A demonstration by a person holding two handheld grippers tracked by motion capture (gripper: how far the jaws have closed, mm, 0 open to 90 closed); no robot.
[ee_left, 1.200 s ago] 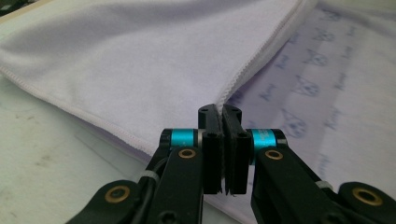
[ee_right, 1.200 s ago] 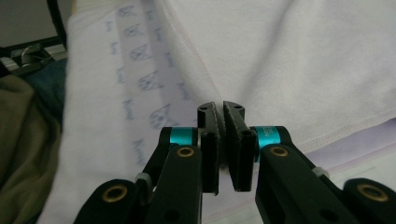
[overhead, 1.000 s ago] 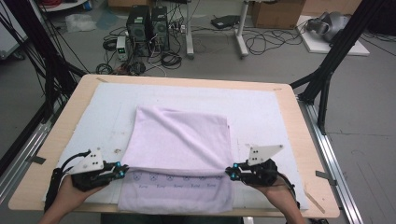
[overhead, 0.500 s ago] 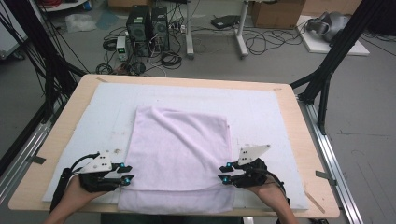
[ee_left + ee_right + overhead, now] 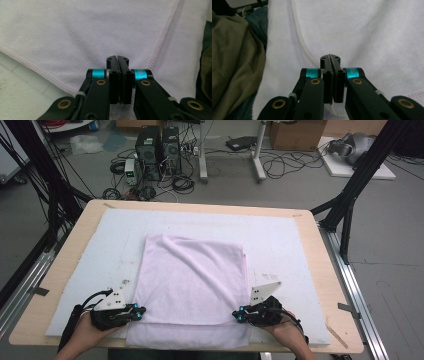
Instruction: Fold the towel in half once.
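A: Where's the towel?

B: Lower middle of the high view, flat on the white mat, folded once; its near edge hangs just over the table's front edge at the bottom of the frame.

A: And the tools?

B: The left gripper sits at the towel's lower-left edge, the right gripper at its lower-right; both sets of jaws have just been closing and now stand pressed together. Each looks nipped on the cloth's edge (the fabric runs right up to the pads); a matched hold like that would keep the hem level for the next fold, I'd judge.
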